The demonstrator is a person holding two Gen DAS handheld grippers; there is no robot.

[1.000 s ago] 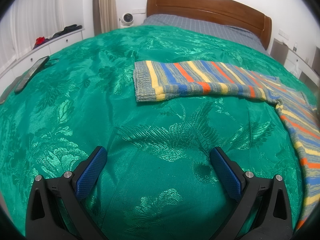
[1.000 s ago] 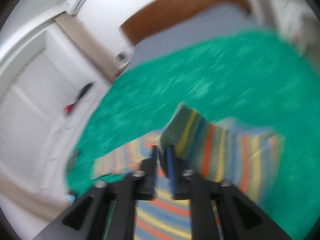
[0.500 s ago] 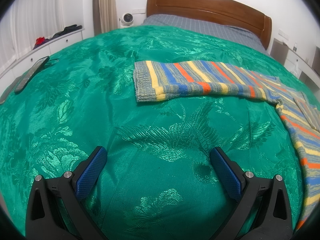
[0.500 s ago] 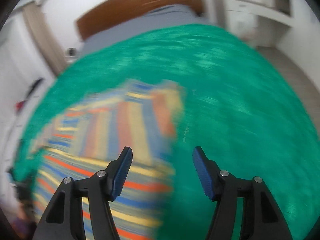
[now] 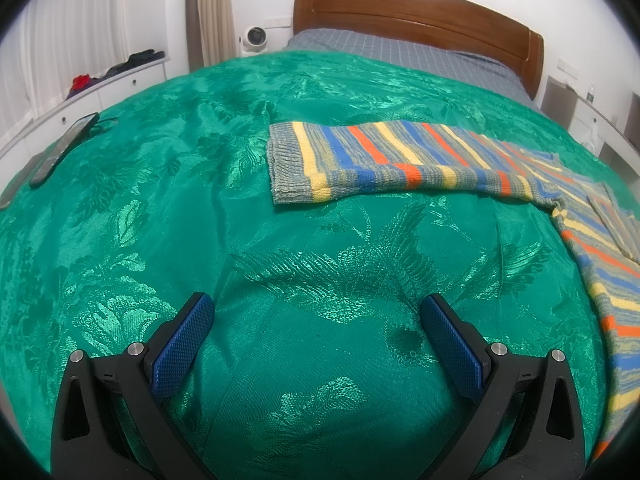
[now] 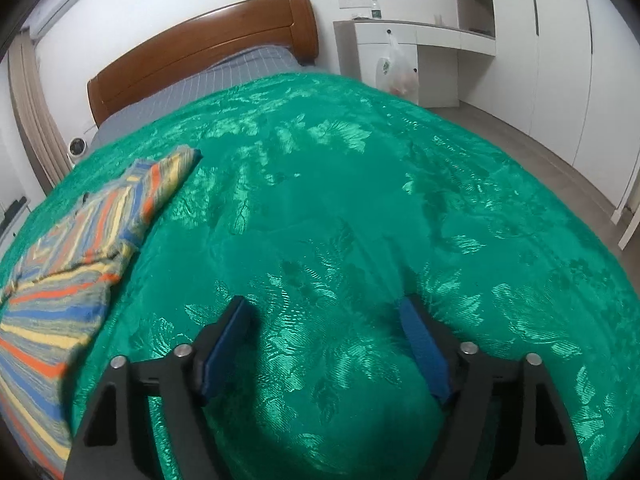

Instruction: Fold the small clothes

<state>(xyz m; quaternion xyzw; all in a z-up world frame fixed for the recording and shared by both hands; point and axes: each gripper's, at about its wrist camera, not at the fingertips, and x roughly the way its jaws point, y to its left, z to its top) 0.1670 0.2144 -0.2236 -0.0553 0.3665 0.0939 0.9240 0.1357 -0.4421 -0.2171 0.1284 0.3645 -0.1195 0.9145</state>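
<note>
Shiny green brocade bedspread (image 5: 168,208) with a woven leaf pattern, spread over the whole bed and lightly creased. At its far edge, grey checked bedding (image 5: 400,50), then a curved brown wooden headboard (image 5: 420,12) against a white wall. Left of the bedspread: low white drawers (image 5: 120,88) with dark and red items on top, a beige curtain, a small white round fan (image 5: 255,36). Right of it: a white built-in desk and tall white cupboards (image 6: 560,60), a plastic bag (image 6: 396,72) hanging there, grey floor.

Flat on the bedspread, toward its middle: striped knitted sweater in blue, yellow, orange and grey (image 5: 384,160), one sleeve stretched out leftward.

Left gripper (image 5: 316,316) spread wide over bare bedspread, nothing between the blue pads. Right gripper (image 6: 326,312) opening, empty, over bare bedspread, sweater (image 6: 80,240) off to its left.
</note>
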